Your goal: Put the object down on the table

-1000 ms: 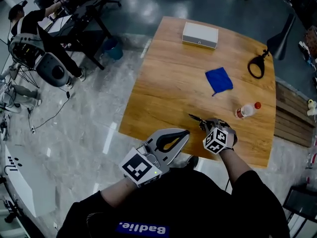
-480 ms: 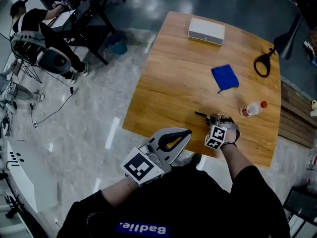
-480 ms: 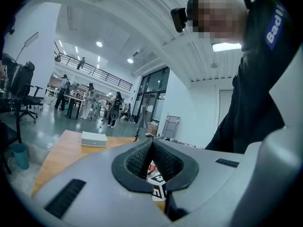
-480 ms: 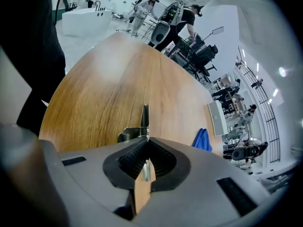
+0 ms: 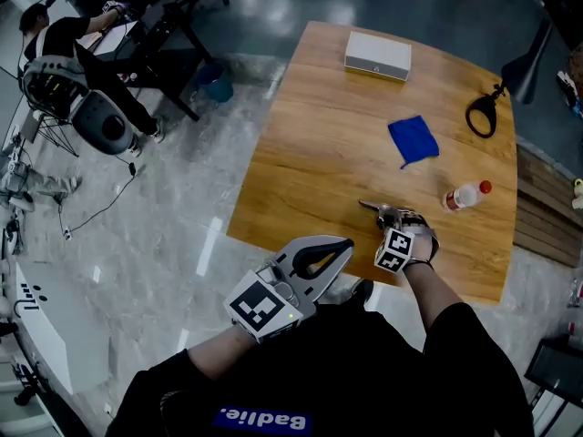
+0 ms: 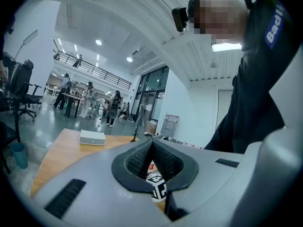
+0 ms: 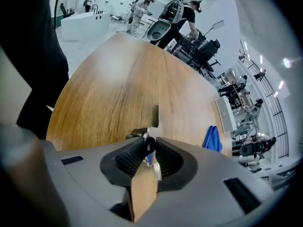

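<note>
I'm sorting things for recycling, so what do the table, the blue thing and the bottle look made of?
Table: wood or wood-look laminate with a satin finish; grain streaks show.
Blue thing: likely soft cloth; it lies rumpled with a loose corner.
Bottle: probably clear plastic with a red cap; too small to be sure.

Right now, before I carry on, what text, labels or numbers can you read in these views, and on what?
"Badlie." on the person's dark shirt, upside down in the head view.
"Badl" on the same shirt, cut off in the left gripper view.
Marker cubes: square patterns only, no letters.
White box and bottle: any print is too small to read.
</note>
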